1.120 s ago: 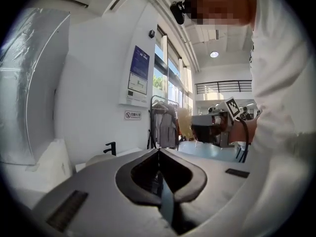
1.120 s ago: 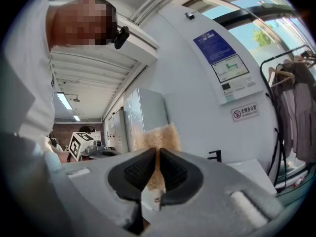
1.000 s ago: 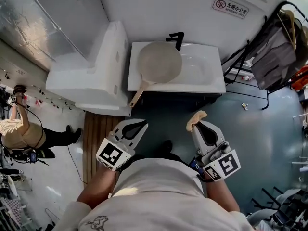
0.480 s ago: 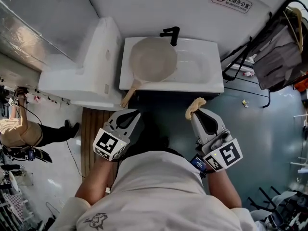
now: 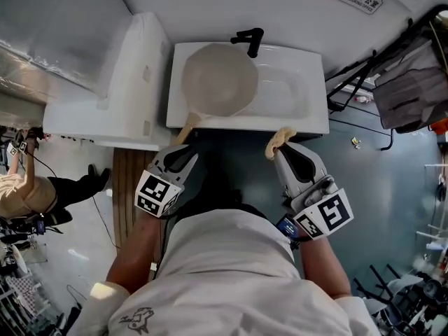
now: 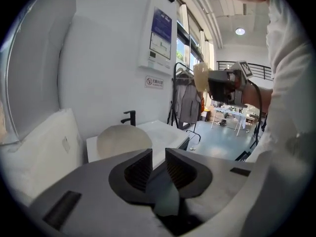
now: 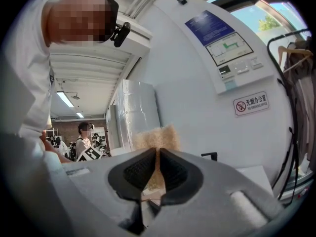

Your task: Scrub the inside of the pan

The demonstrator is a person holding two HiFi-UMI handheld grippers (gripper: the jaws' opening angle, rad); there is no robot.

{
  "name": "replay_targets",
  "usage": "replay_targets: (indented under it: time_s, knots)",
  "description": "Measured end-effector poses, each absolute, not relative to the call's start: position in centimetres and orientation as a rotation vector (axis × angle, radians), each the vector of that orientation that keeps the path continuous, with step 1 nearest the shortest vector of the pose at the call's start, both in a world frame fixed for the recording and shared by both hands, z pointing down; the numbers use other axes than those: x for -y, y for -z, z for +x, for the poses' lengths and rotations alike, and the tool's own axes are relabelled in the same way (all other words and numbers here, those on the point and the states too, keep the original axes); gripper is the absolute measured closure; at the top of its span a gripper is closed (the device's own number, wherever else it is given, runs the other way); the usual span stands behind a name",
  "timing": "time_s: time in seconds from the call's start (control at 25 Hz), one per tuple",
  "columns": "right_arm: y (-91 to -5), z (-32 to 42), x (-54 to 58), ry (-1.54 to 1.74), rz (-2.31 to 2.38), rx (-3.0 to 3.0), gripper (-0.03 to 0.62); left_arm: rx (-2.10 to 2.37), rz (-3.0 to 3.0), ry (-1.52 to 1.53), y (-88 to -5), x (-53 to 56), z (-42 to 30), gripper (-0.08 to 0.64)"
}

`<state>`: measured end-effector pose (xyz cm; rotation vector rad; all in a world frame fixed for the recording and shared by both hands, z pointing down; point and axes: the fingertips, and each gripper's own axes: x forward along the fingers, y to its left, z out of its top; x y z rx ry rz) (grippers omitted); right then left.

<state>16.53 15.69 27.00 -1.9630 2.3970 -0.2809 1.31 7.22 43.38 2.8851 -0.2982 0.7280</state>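
Pan sits in the white sink, left half, round bowl facing up. Its handle sticks out over the sink's front edge toward the person. Black faucet is at the back rim, just beside the pan.

Left gripper is low in front of the sink, tips near the handle end. Its jaws have just been opening and now stand apart with nothing between them, so it's released and empty. The left gripper view confirms this: left gripper shows a clear gap, with the pan and faucet beyond it.

Right gripper is in front of the sink's right part, clenched on a tan sponge. The sponge pokes out past the tips, just short of the sink's front edge. In the right gripper view the right gripper pads squeeze the sponge flat, with the fuzzy top showing above the jaws.

A white cabinet stands left of the sink and a wooden mat lies on the floor below it. Clothes rack is at right (a bystander is at far left, well apart).
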Motion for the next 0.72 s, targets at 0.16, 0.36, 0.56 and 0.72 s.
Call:
replay_targets:
  time_s: [0.16, 0.36, 0.56, 0.72]
  knots:
    - [-28.6, 17.0, -12.0, 0.331, -1.958, -2.407, 0.563, 0.316, 2.810, -0.836, -47.4, -4.3, 1.1, 0.443]
    - [-31.2, 17.7, -7.6, 0.419, -1.944, -2.417, 0.562, 0.344, 2.667, -0.981, -52.9, -0.7, 0.9, 0.391]
    - [-33.9, 19.3, -4.0, 0.493, -1.964, -2.397, 0.563, 0.340, 2.595, -1.137, -58.2, 2.1, 0.8, 0.385]
    - [-35.9, 20.3, -1.4, 0.539, -1.968, -2.393, 0.563, 0.347, 2.556, -1.239, -62.4, 3.6, 0.7, 0.385]
